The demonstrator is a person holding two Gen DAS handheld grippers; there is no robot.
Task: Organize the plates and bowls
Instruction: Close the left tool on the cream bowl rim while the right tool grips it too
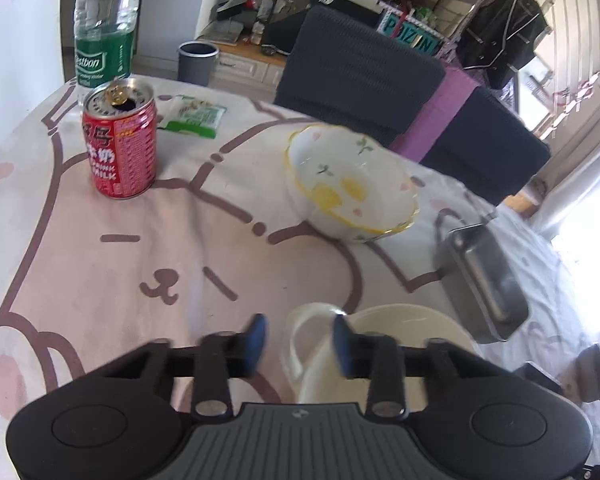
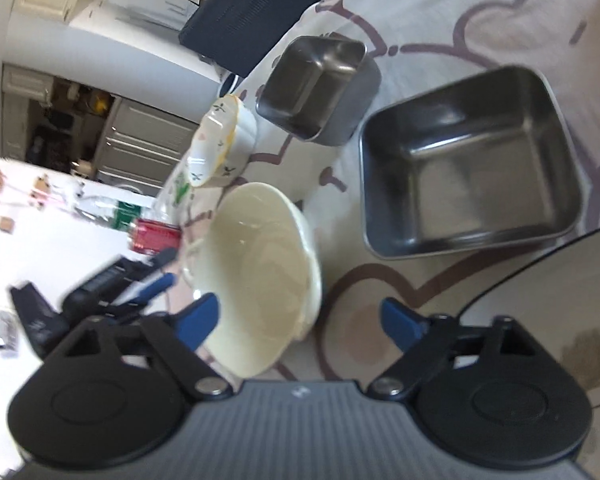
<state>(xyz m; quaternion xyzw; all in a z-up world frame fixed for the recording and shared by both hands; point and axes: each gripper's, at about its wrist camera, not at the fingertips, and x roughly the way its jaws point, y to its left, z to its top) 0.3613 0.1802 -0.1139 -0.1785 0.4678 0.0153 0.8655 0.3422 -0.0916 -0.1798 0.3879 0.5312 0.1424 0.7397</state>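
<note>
A cream bowl (image 1: 400, 344) sits on the pink cartoon tablecloth just ahead of my left gripper (image 1: 300, 340), whose jaws stand open astride its near left rim. The same bowl (image 2: 260, 276) lies between the wide-open jaws of my right gripper (image 2: 300, 320), untouched by them. A white floral bowl with a yellow rim (image 1: 348, 184) stands farther back on the table; it also shows in the right wrist view (image 2: 220, 144). A large steel tray (image 2: 468, 168) and a smaller steel tin (image 2: 320, 84) stand right of the bowls. My left gripper (image 2: 140, 288) shows at the left, blurred.
A red milk can (image 1: 120, 144), a water bottle (image 1: 104, 20) and a green snack packet (image 1: 192, 116) stand at the table's far left. A dark-rimmed plate (image 2: 560, 320) lies at the right. Dark chairs (image 1: 360, 76) stand behind the table.
</note>
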